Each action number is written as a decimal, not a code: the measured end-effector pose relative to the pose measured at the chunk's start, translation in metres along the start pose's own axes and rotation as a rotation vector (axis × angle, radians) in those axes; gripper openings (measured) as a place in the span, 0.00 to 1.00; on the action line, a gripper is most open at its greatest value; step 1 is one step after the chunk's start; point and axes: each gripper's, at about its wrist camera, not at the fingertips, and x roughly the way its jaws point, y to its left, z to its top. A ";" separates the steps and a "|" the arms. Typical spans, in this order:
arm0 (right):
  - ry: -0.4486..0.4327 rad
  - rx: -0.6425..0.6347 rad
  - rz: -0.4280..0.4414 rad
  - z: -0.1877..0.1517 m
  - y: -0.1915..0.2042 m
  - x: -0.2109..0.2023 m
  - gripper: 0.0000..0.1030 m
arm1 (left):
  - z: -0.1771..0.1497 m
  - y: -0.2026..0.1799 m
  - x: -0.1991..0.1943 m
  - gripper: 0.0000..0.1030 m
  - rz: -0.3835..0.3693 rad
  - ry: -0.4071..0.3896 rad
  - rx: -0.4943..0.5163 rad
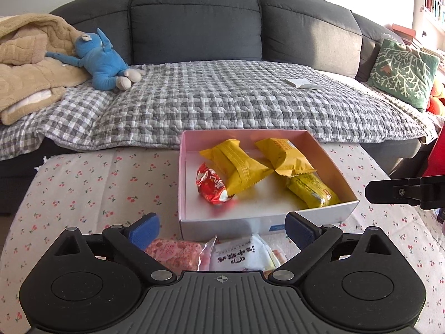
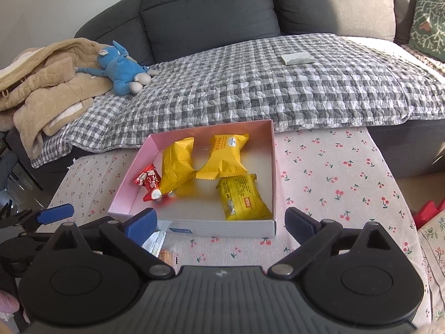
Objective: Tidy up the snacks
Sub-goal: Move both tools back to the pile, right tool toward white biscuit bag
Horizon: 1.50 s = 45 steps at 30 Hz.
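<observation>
A shallow white box with a pink inner wall sits on the cherry-print table. It holds three yellow snack packs and a red snack pack. My left gripper is open, just in front of the box. Under it lie a pink snack pack and a white snack pack. My right gripper is open and empty, near the box's front right corner. The white pack's edge shows by its left finger.
The cherry-print table stands against a grey sofa with a checked blanket. On the sofa lie a blue plush toy, a beige jacket, a small white box and a green cushion.
</observation>
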 end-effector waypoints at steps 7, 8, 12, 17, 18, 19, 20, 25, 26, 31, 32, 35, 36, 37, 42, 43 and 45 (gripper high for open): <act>0.007 0.004 0.016 -0.026 0.004 -0.006 0.97 | -0.026 0.006 -0.017 0.96 0.012 0.020 0.033; 0.011 -0.001 0.017 -0.030 0.005 -0.005 0.97 | -0.031 0.007 -0.019 0.96 0.007 0.017 0.033; 0.039 -0.054 0.031 -0.053 0.014 -0.001 0.97 | -0.045 0.007 -0.027 0.96 -0.028 0.027 0.046; 0.067 -0.121 0.070 -0.068 0.029 -0.004 0.98 | -0.058 0.009 -0.042 0.96 -0.032 0.004 0.060; 0.073 -0.121 0.078 -0.070 0.030 -0.004 0.98 | -0.060 0.009 -0.045 0.96 -0.042 0.006 0.058; 0.081 -0.119 0.085 -0.073 0.032 -0.003 0.98 | -0.063 0.010 -0.047 0.96 -0.052 0.009 0.059; 0.089 -0.120 0.090 -0.075 0.033 -0.003 0.98 | -0.066 0.010 -0.048 0.96 -0.062 0.013 0.066; 0.115 -0.164 0.089 -0.087 0.043 0.001 0.98 | -0.085 0.005 -0.055 0.96 -0.081 0.032 0.149; 0.120 -0.171 0.085 -0.088 0.044 0.002 0.98 | -0.088 0.004 -0.056 0.94 -0.083 0.036 0.166; 0.140 -0.167 0.099 -0.091 0.049 0.007 0.98 | -0.102 0.003 -0.058 0.92 -0.104 0.074 0.212; 0.142 -0.167 0.102 -0.092 0.050 0.008 0.98 | -0.103 0.003 -0.057 0.91 -0.110 0.082 0.216; 0.147 -0.173 0.113 -0.093 0.055 0.011 0.98 | -0.107 0.002 -0.055 0.85 -0.122 0.105 0.231; 0.150 -0.173 0.116 -0.094 0.056 0.012 0.98 | -0.108 0.001 -0.053 0.83 -0.126 0.116 0.233; 0.154 -0.168 0.121 -0.094 0.057 0.015 0.98 | -0.109 0.001 -0.051 0.82 -0.131 0.128 0.234; 0.181 -0.147 0.110 -0.098 0.059 0.028 0.96 | -0.115 -0.003 -0.043 0.76 -0.158 0.184 0.244; 0.187 -0.145 0.113 -0.099 0.058 0.030 0.96 | -0.117 -0.004 -0.043 0.75 -0.158 0.187 0.255; 0.202 -0.131 0.123 -0.100 0.055 0.033 0.96 | -0.119 -0.006 -0.041 0.72 -0.169 0.199 0.257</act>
